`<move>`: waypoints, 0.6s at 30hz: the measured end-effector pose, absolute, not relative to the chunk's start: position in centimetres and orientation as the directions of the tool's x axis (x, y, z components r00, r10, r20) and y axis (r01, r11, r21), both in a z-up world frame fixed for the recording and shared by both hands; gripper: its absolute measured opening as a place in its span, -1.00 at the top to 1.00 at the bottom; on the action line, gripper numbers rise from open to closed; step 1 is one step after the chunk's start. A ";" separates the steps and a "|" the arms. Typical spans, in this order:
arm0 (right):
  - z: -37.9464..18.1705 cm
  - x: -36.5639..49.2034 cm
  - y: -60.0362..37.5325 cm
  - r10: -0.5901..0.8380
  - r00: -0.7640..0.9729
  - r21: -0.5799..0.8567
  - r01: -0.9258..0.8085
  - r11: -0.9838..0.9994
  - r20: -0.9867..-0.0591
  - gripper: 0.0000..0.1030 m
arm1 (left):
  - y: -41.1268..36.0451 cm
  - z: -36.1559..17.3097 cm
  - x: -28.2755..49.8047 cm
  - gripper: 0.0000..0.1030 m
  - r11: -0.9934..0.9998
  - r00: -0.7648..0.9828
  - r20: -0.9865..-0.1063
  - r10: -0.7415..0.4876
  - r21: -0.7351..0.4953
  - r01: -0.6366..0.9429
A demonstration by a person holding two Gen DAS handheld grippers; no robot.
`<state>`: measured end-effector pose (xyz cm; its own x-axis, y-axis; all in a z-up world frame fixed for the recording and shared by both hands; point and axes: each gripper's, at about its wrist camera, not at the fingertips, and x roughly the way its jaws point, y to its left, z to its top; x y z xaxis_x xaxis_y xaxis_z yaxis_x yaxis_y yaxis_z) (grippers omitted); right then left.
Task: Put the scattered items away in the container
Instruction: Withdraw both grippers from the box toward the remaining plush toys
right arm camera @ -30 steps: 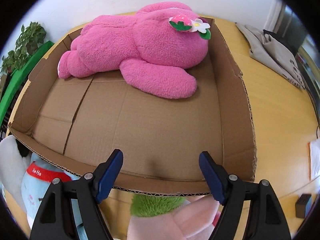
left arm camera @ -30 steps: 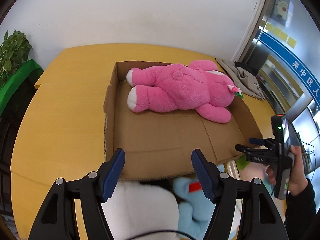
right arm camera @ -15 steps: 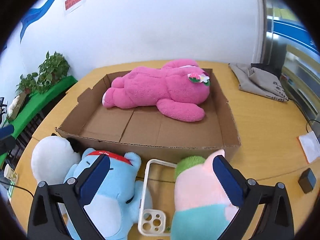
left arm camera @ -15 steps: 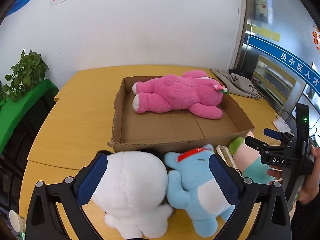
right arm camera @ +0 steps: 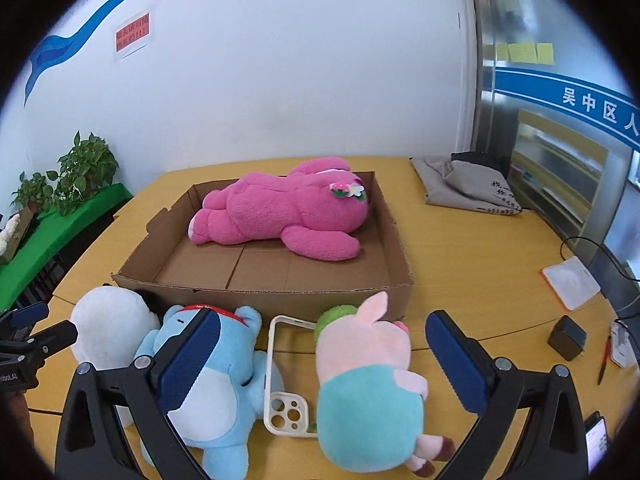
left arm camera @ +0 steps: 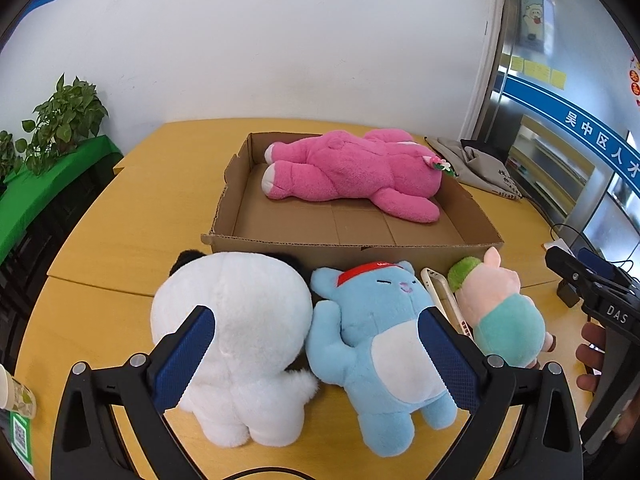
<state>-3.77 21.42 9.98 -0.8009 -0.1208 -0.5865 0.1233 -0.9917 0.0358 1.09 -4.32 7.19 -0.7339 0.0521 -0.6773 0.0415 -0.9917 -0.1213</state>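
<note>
A shallow cardboard box [left arm camera: 352, 250] [right arm camera: 260, 300] stands on the yellow table with a pink plush bear [left arm camera: 352, 172] [right arm camera: 288, 212] lying in it. In front of the box lie a white plush [left arm camera: 236, 320] [right arm camera: 112, 324], a blue plush cat [left arm camera: 380, 344] [right arm camera: 224, 384], a cream phone case [right arm camera: 280, 380] [left arm camera: 442, 296] and a pink pig plush [right arm camera: 368, 388] [left arm camera: 500, 312]. My left gripper [left arm camera: 316, 356] is open above the white and blue plushes. My right gripper [right arm camera: 324, 356] is open above the phone case and the pig; it also shows at the right edge of the left wrist view [left arm camera: 592, 292].
A grey cloth bag [right arm camera: 464, 188] lies at the table's far right. A black adapter [right arm camera: 566, 336], an orange-edged pouch [right arm camera: 572, 280] and cables sit at the right. Potted plants [left arm camera: 64, 120] on a green shelf stand left. A paper cup [left arm camera: 16, 392] is at the near left.
Both grippers have pulled back and up from over the box. The toys in front of the box have come fully into view. Both stay open and empty.
</note>
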 end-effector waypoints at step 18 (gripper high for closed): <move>10.6 -1.5 21.1 -0.148 -0.802 0.032 0.158 -0.987 -0.578 -0.99 | -1.9 8.3 2.6 -0.99 -0.996 -0.743 -0.667 0.060 -0.094 0.004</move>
<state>-1.47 21.11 10.56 -0.8024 -0.1477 -0.5782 0.1585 -0.9868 0.0321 2.58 -1.90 8.25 -0.7428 0.0599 -0.6669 0.0042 -0.9956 -0.0941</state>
